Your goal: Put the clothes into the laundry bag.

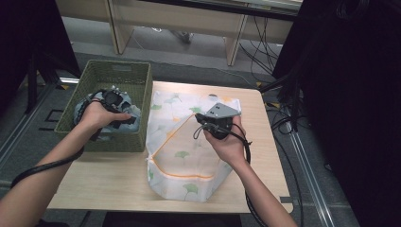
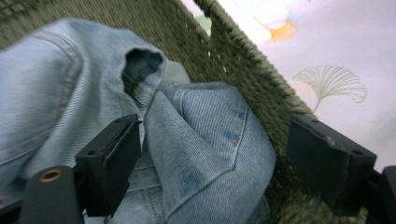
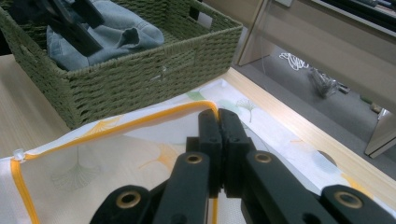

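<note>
Left tongs [image 1: 124,119] stand wide open over the folded blue jeans [image 2: 201,140], the denim between the jaws but not pinched; they hang inside the one green woven basket [image 1: 142,94] at the far left of the tabletop [image 1: 104,184]. The jeans are the basket's only visible contents. Right tongs [image 3: 218,122] are pressed shut on the orange-zippered rim of the single white laundry bag [image 1: 184,165], printed with green and orange ginkgo leaves, which lies just right of the basket, touching its side. The bag's mouth is lifted open toward the basket. No readable writing shows on the basket, jeans or bag.
</note>
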`<state>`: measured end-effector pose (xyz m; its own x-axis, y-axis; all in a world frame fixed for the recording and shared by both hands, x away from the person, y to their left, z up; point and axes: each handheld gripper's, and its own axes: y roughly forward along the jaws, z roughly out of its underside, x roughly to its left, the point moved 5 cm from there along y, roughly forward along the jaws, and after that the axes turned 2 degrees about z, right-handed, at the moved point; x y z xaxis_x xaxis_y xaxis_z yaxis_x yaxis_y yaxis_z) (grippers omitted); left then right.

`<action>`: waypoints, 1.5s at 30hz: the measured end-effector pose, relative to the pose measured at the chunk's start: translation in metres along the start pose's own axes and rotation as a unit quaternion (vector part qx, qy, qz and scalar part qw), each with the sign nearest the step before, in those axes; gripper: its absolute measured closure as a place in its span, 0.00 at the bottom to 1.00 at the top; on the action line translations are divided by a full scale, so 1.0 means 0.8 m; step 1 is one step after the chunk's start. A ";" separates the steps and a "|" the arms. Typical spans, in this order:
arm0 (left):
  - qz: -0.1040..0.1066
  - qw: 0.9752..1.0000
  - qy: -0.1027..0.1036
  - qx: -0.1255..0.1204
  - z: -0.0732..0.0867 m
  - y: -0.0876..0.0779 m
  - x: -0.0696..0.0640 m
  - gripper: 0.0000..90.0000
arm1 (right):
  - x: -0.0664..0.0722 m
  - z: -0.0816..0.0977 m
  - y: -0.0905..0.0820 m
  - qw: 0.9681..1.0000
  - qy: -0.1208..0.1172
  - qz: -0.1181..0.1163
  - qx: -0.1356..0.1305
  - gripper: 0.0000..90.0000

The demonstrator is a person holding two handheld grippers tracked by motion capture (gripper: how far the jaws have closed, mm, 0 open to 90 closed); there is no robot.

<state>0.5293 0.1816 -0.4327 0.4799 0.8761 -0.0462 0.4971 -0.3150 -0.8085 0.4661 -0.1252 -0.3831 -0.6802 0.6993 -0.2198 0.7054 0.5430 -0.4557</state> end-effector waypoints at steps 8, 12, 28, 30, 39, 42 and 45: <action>-0.008 0.999 -0.009 0.039 -0.005 0.024 0.009 0.20 | -0.003 0.000 0.000 1.000 -0.005 0.002 -0.002 1.00; -0.013 0.998 -0.005 0.062 -0.004 0.034 0.010 0.19 | -0.002 0.000 0.000 1.000 -0.005 0.001 -0.002 1.00; -0.012 0.988 -0.020 0.154 0.009 0.065 0.013 0.16 | -0.002 0.001 0.001 1.000 -0.004 -0.001 0.000 1.00; -0.007 0.987 -0.023 0.161 0.011 0.069 0.014 0.16 | -0.002 0.001 0.001 1.000 -0.005 -0.001 0.000 1.00; 0.001 0.979 -0.044 0.199 0.021 0.080 0.016 0.24 | -0.002 0.001 0.001 1.000 -0.004 -0.001 0.001 1.00; 0.005 0.976 -0.056 0.208 0.023 0.080 0.018 0.33 | -0.002 0.001 0.000 1.000 -0.004 -0.001 0.001 1.00; 0.011 0.975 -0.056 0.215 0.023 0.082 0.018 0.45 | -0.002 0.001 0.000 1.000 -0.004 -0.001 0.001 1.00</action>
<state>0.5551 0.1804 -0.4970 0.3938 0.9125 -0.1102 0.1268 -0.1727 -0.9768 0.4672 -0.1271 -0.3832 -0.6827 0.6948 -0.2263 0.7044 0.5432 -0.4570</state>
